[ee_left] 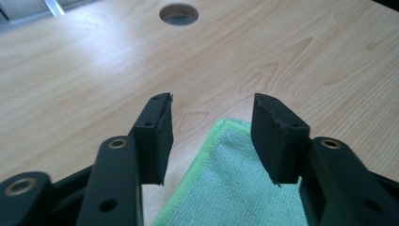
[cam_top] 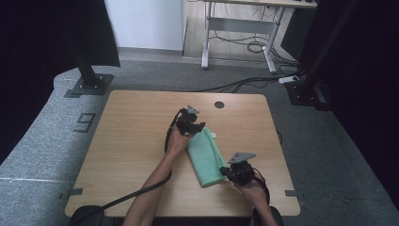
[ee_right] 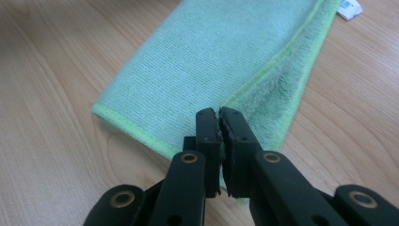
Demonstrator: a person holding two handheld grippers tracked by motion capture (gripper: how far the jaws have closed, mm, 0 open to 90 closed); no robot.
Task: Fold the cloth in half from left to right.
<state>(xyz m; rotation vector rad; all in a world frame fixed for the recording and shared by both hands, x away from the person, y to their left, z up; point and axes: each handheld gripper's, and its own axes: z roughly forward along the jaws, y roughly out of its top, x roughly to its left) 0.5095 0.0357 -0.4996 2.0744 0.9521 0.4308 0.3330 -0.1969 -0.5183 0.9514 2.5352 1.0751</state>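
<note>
A green cloth (cam_top: 204, 155) lies folded into a long strip on the wooden table (cam_top: 127, 141), running from the middle toward the front right. My left gripper (cam_top: 200, 126) hovers at the strip's far end. In the left gripper view its jaws (ee_left: 212, 101) stand apart, with the cloth's corner (ee_left: 235, 188) on the table below the gap and neither pad touching it. My right gripper (cam_top: 225, 172) is at the near end. In the right gripper view its jaws (ee_right: 219, 113) are pressed together on the cloth's (ee_right: 202, 61) folded near edge.
A round cable hole (cam_top: 219, 104) sits in the table near the far edge, ahead of the left gripper (ee_left: 179, 13). A small white tag (ee_right: 350, 8) sticks out at the cloth's far end. Bare wood lies to the left of the cloth.
</note>
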